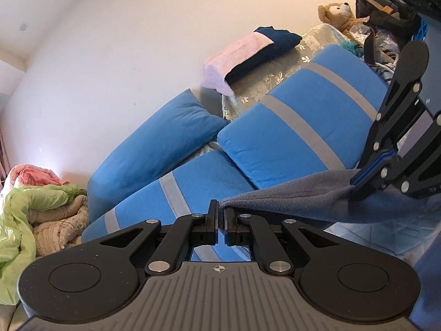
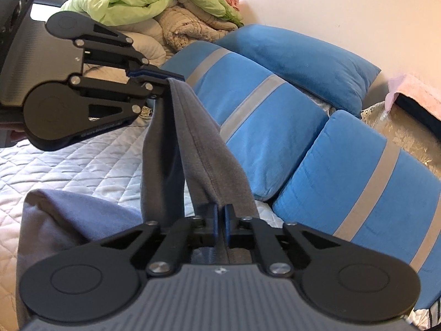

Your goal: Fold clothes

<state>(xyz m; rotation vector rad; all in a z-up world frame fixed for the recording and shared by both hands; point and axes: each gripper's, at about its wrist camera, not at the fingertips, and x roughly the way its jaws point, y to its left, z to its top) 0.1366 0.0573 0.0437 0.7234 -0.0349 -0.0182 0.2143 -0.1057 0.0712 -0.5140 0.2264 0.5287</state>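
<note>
A grey fleece garment (image 2: 193, 149) hangs stretched between my two grippers above a white quilted bed (image 2: 55, 160). My left gripper (image 1: 220, 212) is shut on one corner of the garment (image 1: 289, 195). My right gripper (image 2: 220, 215) is shut on the other end of the same hemmed edge. In the right wrist view the left gripper (image 2: 168, 78) is at upper left, pinching the cloth. In the left wrist view the right gripper (image 1: 358, 182) is at the right, pinching the cloth. The rest of the garment droops onto the bed at lower left (image 2: 60, 215).
Blue cushions with grey stripes (image 1: 297, 127) and a plain blue pillow (image 1: 160, 143) line the wall. A heap of green, beige and pink bedding (image 1: 33, 201) lies to one side. Folded pink and navy clothes (image 1: 248, 52), a teddy bear (image 1: 336, 13) and bags sit on a lace-covered surface.
</note>
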